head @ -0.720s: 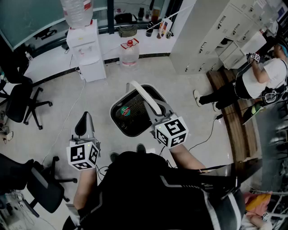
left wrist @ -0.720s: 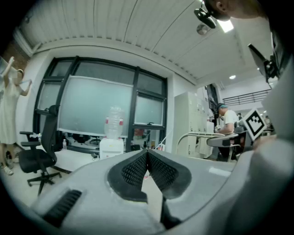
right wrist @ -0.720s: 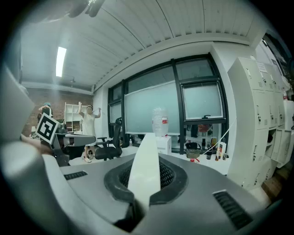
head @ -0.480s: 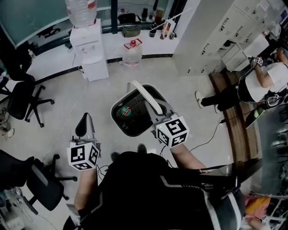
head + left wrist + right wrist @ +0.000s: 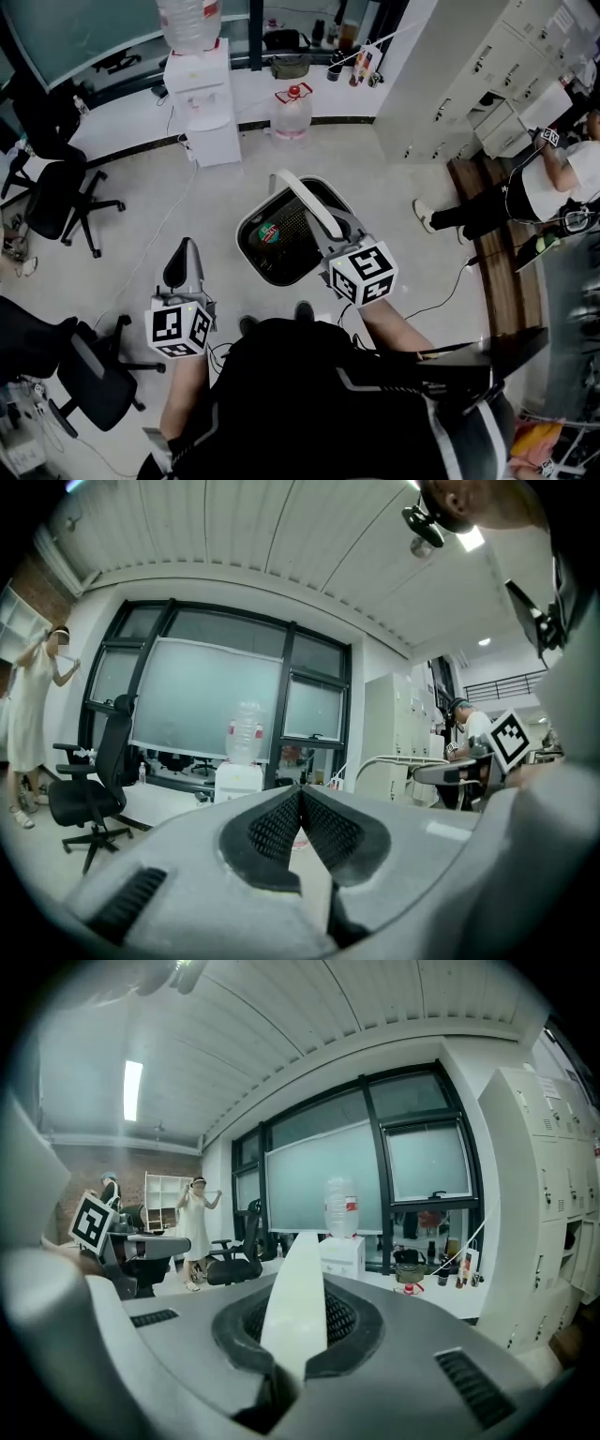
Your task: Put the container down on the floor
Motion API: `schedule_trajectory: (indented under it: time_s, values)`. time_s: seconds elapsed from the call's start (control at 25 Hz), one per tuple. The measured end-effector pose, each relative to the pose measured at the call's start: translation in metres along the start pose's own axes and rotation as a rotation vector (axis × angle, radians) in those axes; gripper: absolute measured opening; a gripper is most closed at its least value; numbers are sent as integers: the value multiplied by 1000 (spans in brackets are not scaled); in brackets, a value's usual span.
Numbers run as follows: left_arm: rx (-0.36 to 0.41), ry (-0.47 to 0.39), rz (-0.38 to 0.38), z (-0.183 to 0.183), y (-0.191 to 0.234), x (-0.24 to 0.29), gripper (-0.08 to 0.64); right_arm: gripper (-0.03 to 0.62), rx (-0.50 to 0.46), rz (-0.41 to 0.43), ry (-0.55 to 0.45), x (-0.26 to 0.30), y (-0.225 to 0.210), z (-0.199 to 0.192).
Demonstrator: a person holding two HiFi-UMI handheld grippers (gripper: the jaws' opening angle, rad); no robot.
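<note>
The container (image 5: 272,246) is a pale bin with a dark mesh inside and a red-and-green item at its bottom. It sits below me in the head view, in front of my shoes. Its white arched handle (image 5: 311,204) rises over it. My right gripper (image 5: 325,236) is shut on that handle, which runs as a white strip (image 5: 295,1297) between the dark pads in the right gripper view. I cannot tell whether the bin touches the floor. My left gripper (image 5: 184,259) is off to the bin's left, shut and empty, with its pads (image 5: 281,825) pressed together.
A water dispenser (image 5: 202,103) and a water jug (image 5: 292,114) stand ahead by the window wall. Office chairs (image 5: 58,199) are at the left, white lockers (image 5: 469,66) at the right. A person (image 5: 548,183) stands at the far right. Cables (image 5: 441,291) lie on the pale floor.
The head view has shifted a little, so the room slides down and to the right. Both grippers and the bin keep their places relative to me.
</note>
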State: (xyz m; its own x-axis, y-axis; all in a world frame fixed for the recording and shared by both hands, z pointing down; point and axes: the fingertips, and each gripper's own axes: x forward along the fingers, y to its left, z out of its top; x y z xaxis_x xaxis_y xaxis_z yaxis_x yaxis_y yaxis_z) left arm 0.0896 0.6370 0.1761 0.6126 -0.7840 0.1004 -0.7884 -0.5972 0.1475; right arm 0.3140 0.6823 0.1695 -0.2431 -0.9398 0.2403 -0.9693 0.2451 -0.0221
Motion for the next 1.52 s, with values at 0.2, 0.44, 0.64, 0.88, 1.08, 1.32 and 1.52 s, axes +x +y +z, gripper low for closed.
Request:
schedule_trajectory:
  time_s: [0.2,0.44,0.64,0.88,1.08,1.32,1.52]
  values:
    - [-28,16,37,-4,30,-18,6,8,8,31,-18,22,22,4]
    - [-32,3,73,0,72,-38,6,8,-12,73,-28,58,51,19]
    - [-31,7,95,-6,111,-58,6,8,-24,86,-41,90,74,23]
    - [-52,-13,119,-6,148,-61,6,8,-36,118,-28,132,100,28]
    - [-65,-16,171,-11,172,-38,6,8,-33,165,-21,176,109,34]
    - [-71,8,210,-4,208,8,6,8,-16,239,-20,237,105,37]
    - [-57,32,252,6,236,55,7,8,-18,311,-16,287,96,46]
